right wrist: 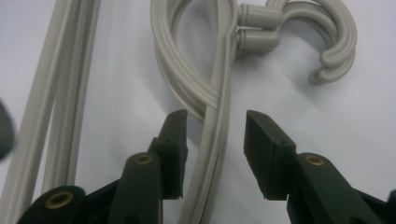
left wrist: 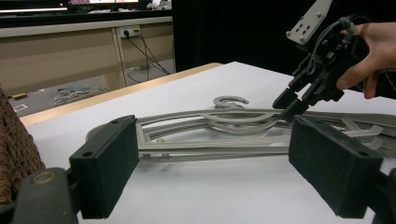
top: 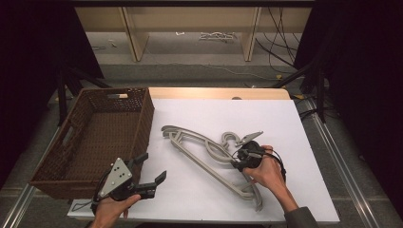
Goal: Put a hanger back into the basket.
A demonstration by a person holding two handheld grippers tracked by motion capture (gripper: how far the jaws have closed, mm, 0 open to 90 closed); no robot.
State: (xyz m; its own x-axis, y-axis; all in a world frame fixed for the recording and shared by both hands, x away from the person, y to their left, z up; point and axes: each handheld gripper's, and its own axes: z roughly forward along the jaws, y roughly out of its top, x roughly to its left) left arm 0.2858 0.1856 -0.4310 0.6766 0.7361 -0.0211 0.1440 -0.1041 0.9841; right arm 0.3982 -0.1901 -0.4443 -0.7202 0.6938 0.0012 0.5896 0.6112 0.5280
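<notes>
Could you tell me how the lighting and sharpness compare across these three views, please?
High view: bright white table, dark surroundings, soft detail. Left gripper view: hangers fairly sharp, background dim. Right gripper view: hangers' hooks clear, a blurred dark shape at the left edge.

I work in a lab-type recording space. Black curtains (top: 361,71) flank my white table (top: 285,128). Loose cables (top: 278,42) cross the floor.

Shelving (top: 190,28) and floor cables (top: 280,52).
</notes>
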